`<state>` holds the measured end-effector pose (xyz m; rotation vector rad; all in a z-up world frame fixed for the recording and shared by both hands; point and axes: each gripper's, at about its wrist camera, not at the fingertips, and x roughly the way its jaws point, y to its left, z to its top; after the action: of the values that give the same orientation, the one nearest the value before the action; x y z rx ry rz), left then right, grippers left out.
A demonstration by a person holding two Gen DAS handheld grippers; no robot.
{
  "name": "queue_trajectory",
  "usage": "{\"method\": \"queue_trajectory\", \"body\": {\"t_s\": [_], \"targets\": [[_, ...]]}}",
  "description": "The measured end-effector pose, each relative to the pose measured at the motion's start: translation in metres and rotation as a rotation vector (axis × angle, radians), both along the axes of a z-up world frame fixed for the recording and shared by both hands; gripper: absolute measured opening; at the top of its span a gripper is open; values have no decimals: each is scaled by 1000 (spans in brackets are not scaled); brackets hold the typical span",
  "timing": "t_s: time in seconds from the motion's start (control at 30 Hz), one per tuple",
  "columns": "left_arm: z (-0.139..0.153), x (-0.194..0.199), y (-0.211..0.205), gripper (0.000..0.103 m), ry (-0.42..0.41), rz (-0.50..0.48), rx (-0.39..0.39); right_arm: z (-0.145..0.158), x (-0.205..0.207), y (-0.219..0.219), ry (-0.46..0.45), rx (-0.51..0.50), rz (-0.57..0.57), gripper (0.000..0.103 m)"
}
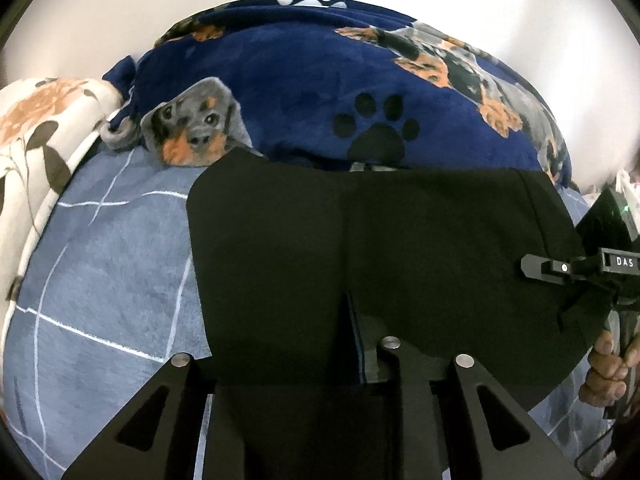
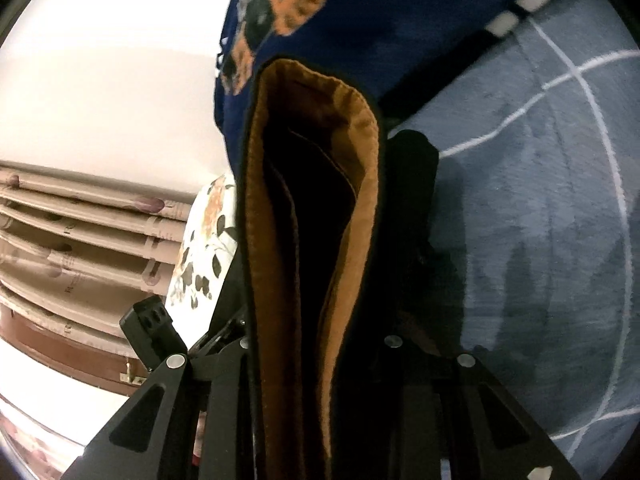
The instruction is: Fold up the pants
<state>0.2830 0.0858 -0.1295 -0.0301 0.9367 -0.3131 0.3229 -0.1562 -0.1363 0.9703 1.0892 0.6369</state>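
Observation:
The black pants [image 1: 360, 248] lie spread across the blue checked bedsheet [image 1: 112, 280], filling the middle of the left wrist view. My left gripper [image 1: 320, 384] is at their near edge with black cloth between its fingers. My right gripper [image 1: 560, 270] shows at the right edge of that view, at the pants' right side. In the right wrist view my right gripper [image 2: 320, 380] is shut on the pants' waistband [image 2: 312, 220], lifted off the bed, its brown lining showing.
A navy dog-print blanket [image 1: 340, 80] is heaped behind the pants. A white floral pillow [image 1: 36, 140] lies at the left. A brown slatted headboard [image 2: 72, 240] and a pale wall are beside the bed. A hand [image 1: 608, 368] holds the right gripper's handle.

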Motion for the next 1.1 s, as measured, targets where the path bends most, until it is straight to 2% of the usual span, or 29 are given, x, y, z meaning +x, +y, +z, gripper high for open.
{"method": "queue_trajectory", "body": {"t_s": [0.13,0.2,0.43,0.6,0.83,0.93,1.0,1.1], "targets": [[-9,-3,3,38,-25,13,17,-5,-3,-1,6,-10,-7,24],[-13,-5,6,49,-36,18,23,-7,-4,-1,9,-18,-7,25],[-20,-4,19,61,-19,45,-29,-10,-4,-3,12,-30,3,25],[-22,-3,25,75,-4,76,-35,-11,-6,-9,16,-26,-2,27],[-21,-6,29,82,-12,120,-8,-7,-17,-24,26,-62,-51,35],[-18,-10,29,84,-33,143,29,4,-30,-33,14,-143,-121,40],[-14,-16,28,84,-55,158,69,19,-41,-36,-15,-237,-167,40],[-8,-29,28,84,-93,180,123,55,-64,-36,-131,-368,-236,40]]}}
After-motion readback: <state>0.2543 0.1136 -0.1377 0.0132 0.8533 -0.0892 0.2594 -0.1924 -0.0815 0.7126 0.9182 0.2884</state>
